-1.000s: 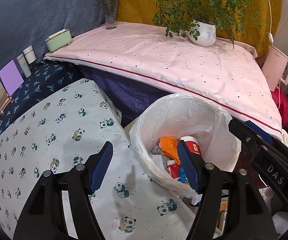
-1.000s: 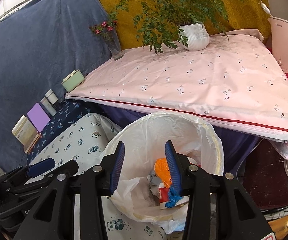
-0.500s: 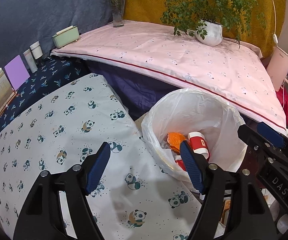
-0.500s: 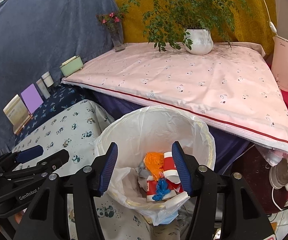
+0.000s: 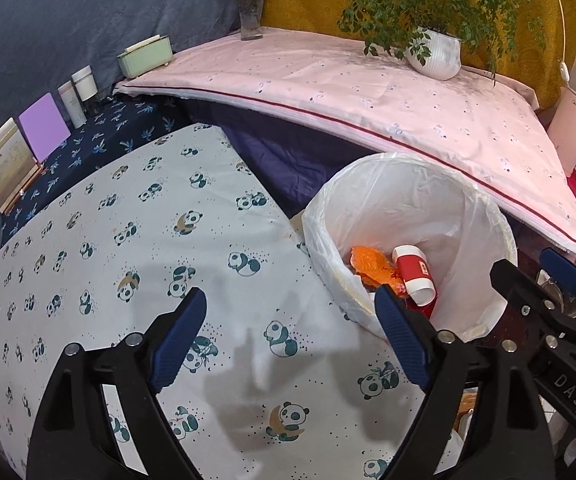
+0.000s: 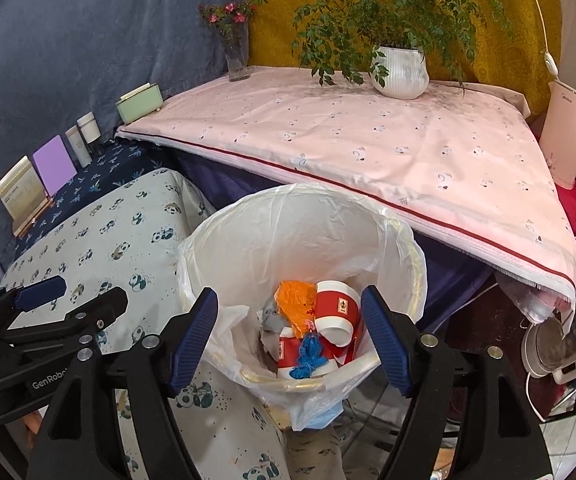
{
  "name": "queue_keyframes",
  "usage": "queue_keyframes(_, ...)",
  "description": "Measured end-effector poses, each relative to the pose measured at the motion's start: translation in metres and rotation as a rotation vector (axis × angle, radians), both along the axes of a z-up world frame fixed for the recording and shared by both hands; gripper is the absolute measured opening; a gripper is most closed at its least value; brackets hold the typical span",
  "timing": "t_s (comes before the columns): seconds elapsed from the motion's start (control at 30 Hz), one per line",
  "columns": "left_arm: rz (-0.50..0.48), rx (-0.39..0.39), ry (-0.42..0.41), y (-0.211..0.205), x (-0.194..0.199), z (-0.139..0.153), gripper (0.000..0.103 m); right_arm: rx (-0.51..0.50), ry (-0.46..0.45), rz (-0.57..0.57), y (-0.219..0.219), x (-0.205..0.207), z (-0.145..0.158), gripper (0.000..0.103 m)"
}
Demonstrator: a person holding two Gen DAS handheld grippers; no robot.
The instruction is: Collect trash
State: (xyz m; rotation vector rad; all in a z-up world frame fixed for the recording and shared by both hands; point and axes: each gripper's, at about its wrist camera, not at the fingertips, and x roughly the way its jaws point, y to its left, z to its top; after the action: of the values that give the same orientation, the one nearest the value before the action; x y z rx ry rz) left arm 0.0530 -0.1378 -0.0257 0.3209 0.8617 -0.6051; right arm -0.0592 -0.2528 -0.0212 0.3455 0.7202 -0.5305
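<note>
Two grippers are opening their jaws with nothing between the pads: the left gripper (image 5: 290, 340) is spreading over bare panda-print cloth (image 5: 135, 240) in the lower centre of its view, and the right gripper (image 6: 290, 336) is widening above the mouth of the lined bin (image 6: 412, 248) at the centre of its own. Several pieces of trash are already lying at the bottom of the liner: an orange wrapper (image 6: 296, 306), red-and-white paper cups (image 6: 336, 312), a blue scrap (image 6: 308, 356). No loose litter is showing on the panda cloth or on the pink-covered table (image 6: 368, 148) across the upper right, so the collecting is looking largely finished, judging by these views alone; whatever is lying beyond the frames cannot be told.
</note>
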Motion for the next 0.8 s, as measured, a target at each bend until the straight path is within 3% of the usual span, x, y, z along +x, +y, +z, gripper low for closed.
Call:
queue_keyframes(0.43, 0.016, 0.024, -0.027, 0.004, -0.008, -0.018, 0.090, -0.054, 0.038, 0.003, 0.006, -0.006, -0.015, 0.090)
queue_keyframes(0.8, 0.012, 0.028, -0.033, 0.002, -0.014, -0.026, 0.090, -0.045, 0.075, -0.022, 0.005, -0.011, -0.027, 0.090)
